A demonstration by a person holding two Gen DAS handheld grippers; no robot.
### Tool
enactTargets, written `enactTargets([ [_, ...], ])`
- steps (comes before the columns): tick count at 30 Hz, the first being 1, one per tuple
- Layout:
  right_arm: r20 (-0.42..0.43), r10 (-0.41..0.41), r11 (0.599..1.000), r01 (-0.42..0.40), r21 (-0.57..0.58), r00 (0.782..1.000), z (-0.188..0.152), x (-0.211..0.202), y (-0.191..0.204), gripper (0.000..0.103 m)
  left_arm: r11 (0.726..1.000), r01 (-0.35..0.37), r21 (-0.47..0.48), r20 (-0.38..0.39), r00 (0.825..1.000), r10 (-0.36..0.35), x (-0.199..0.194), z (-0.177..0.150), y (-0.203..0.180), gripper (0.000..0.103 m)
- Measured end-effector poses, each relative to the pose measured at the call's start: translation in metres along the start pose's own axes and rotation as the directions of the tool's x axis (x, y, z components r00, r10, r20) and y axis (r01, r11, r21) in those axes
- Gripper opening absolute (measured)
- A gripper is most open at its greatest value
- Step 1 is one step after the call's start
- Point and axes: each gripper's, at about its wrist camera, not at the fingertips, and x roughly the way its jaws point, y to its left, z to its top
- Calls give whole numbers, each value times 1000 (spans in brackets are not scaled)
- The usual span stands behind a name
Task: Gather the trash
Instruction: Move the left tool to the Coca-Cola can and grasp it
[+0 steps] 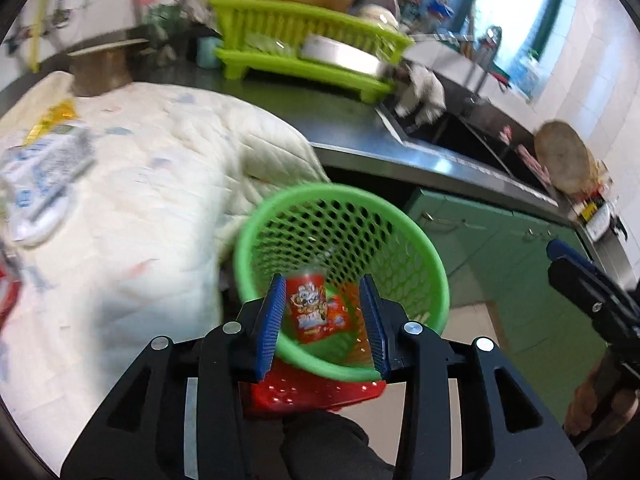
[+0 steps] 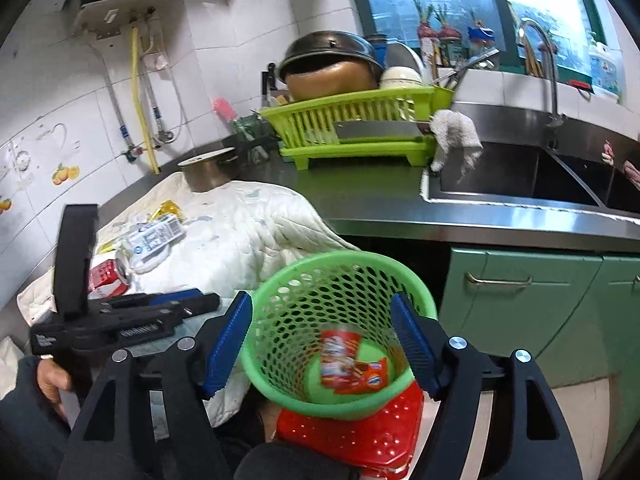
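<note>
While both grippers hang over the bin, most of the trash sits off to the left on the white quilted cloth (image 2: 248,232) covering the counter: a red can (image 2: 107,276) lying on its side, a crumpled white-and-blue carton (image 2: 154,240) right next to it, and a yellow wrapper (image 2: 168,209) just behind that. A steel pot (image 2: 208,170) stands at the cloth's far edge.

Moving right, the left gripper (image 1: 325,312) points down into the green mesh bin (image 1: 404,236), which sits on a red perforated stool (image 2: 360,432) in front of the green cabinets (image 2: 524,312). Its blue pads are apart. A red snack cup (image 1: 306,306) shows between them, blurred, touching neither pad and lying inside the bin with an orange wrapper (image 2: 366,376) beside it at the bottom.

The right gripper (image 2: 322,340) is also over the bin with its jaws spread wide and nothing between them, just the bin's rim and contents showing through the gap.

Further right on the counter there's a lime dish rack (image 2: 352,124) stacked with a big pan and bowls, a white rag (image 2: 456,136) draped at the sink's corner, then the steel sink (image 2: 520,176) and faucet (image 2: 548,68) under the window.
</note>
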Motion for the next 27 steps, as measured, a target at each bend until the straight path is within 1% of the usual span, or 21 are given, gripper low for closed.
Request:
enactTargets([
  [2,0,20,1000,-20,-9,1000,1,1,9,72,999,-27,-19,29,999,28,-17,0,10,39],
  [4,-3,42,999,-42,-26,999,3,3,20,73,997,-69,-36,62,996,71,-38,-1,24,39],
  [5,-3,48,998,-48,-33,999,3,3,24,73,995,-91,-39,76,993,93,-48,-2,30,44],
  [6,-4,58,997,-58,-41,998,4,4,30,74,992,-117,-41,97,988,121,-60,-3,38,50],
  [9,-3,89,994,-89,-63,996,6,6,46,76,980,-195,-45,131,971,199,-91,-6,63,51],
  [12,-10,121,989,-122,-80,993,7,9,62,77,965,-256,-55,140,955,262,-115,-5,95,56],
  [14,-15,138,986,-139,-93,990,7,11,72,79,955,-294,-43,138,945,297,-128,-5,116,58],
  [17,-26,161,980,-163,-114,987,6,15,87,81,944,-330,-8,120,937,328,-138,-5,143,62],
  [20,-40,177,974,-181,-134,983,6,21,102,82,944,-328,27,83,942,325,-136,-6,166,63],
  [21,-44,182,973,-186,-138,982,5,23,106,83,948,-315,42,74,947,311,-134,-6,171,63],
  [24,-60,191,968,-198,-154,980,5,30,119,83,951,-291,102,42,957,289,-124,-7,181,65],
  [26,-72,193,966,-203,-161,978,5,35,126,83,945,-301,126,34,954,299,-118,-6,187,67],
  [27,-75,195,965,-205,-164,978,5,38,128,83,946,-294,134,28,956,293,-116,-6,189,67],
])
